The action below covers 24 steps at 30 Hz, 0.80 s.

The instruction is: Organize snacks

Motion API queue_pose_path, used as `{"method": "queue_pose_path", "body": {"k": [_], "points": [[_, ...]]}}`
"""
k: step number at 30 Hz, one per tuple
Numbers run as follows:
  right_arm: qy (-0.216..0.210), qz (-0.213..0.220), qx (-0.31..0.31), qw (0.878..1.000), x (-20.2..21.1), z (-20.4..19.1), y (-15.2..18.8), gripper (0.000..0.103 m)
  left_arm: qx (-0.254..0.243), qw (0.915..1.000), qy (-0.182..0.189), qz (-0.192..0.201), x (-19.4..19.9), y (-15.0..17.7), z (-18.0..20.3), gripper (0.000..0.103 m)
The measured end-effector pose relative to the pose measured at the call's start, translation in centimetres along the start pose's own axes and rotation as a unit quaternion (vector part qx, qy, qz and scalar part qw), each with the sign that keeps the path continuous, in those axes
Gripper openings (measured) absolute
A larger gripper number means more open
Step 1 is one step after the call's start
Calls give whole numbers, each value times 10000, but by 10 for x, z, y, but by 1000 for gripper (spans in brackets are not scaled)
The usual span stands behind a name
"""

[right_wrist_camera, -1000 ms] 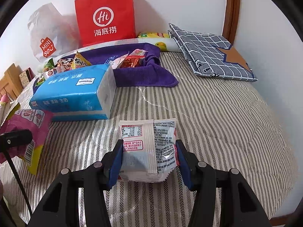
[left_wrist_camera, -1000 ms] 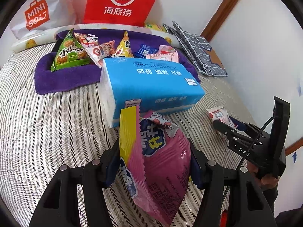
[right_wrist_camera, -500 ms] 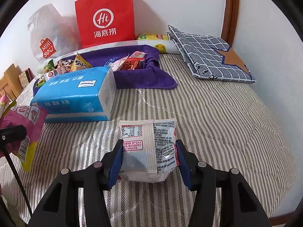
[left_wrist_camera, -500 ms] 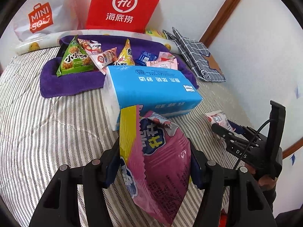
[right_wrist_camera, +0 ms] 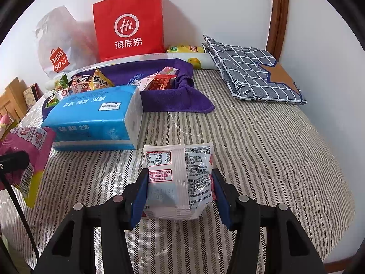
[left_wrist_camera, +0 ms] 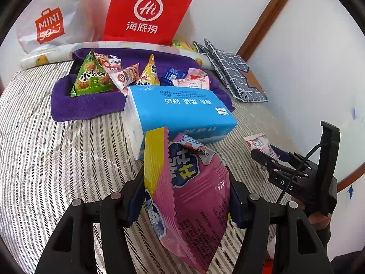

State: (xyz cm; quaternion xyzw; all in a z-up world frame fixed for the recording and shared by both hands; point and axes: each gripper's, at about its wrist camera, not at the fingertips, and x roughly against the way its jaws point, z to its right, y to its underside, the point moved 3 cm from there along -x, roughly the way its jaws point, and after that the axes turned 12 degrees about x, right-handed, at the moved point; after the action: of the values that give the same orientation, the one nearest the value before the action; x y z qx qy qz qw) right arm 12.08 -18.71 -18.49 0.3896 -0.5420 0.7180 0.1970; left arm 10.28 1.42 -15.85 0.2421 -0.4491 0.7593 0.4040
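My left gripper (left_wrist_camera: 186, 191) is shut on a pink and yellow snack bag (left_wrist_camera: 194, 196) and holds it above the striped bed cover. My right gripper (right_wrist_camera: 179, 189) is shut on a small white snack packet (right_wrist_camera: 180, 178) and holds it low over the bed. In the left wrist view the right gripper (left_wrist_camera: 271, 157) shows at the right with its packet (left_wrist_camera: 257, 142). In the right wrist view the pink bag (right_wrist_camera: 25, 148) shows at the left edge. Several snacks (left_wrist_camera: 95, 77) lie on a purple towel (left_wrist_camera: 86, 102) at the back.
A blue tissue pack (left_wrist_camera: 182, 111) lies between the grippers and the towel. A red paper bag (right_wrist_camera: 129, 22) and a white Miniso bag (right_wrist_camera: 59, 45) stand against the wall. A folded checked cloth (right_wrist_camera: 253, 73) lies at the back right.
Both grippers have moved a little back and up from the towel, each still holding its snack. The tissue pack and towel look slightly farther away.
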Motion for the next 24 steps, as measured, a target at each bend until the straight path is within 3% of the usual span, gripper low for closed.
{"method": "queue_pose_path", "body": {"k": [24], "points": [[37, 144, 85, 9999, 11, -7, -11, 51, 36, 9998, 42, 169, 16, -2, -7, 61]]}}
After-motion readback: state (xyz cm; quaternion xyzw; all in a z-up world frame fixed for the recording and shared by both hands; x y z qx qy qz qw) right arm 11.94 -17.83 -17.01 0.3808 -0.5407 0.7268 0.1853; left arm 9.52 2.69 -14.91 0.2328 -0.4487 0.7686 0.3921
